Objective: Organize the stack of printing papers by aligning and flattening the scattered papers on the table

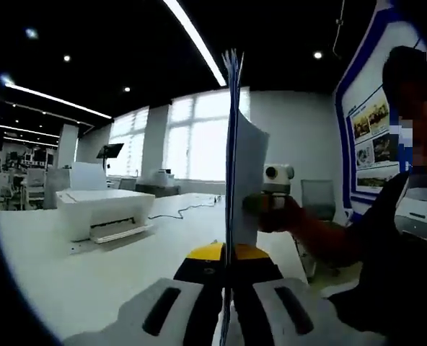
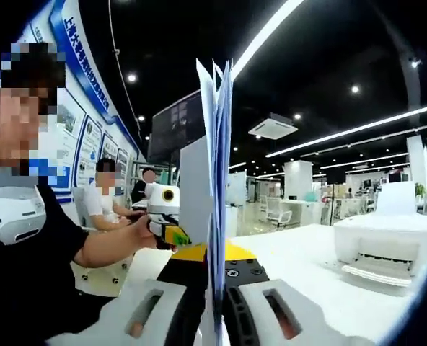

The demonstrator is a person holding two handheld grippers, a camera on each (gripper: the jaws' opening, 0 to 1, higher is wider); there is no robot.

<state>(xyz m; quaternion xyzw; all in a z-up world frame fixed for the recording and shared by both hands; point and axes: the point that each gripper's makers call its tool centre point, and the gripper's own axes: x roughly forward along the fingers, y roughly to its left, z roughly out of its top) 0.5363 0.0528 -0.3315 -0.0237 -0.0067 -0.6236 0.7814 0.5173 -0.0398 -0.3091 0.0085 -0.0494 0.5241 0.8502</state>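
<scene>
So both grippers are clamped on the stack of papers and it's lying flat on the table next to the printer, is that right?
Not quite. Both grippers, left and right, are clamped on the stack of papers, but it stands upright on edge, not flat. The left gripper view shows it rising vertically from the jaws, with the printer on the table beside it.

white printer on table, seated people

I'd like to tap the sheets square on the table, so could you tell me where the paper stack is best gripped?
Grip the paper stack at its two opposite side edges, low down, one tongs from each side, as both hold it now. It stands upright and edge-on, and its top fans apart, so a low pinch keeps the sheets together while the bottom edge can meet the table.
</scene>
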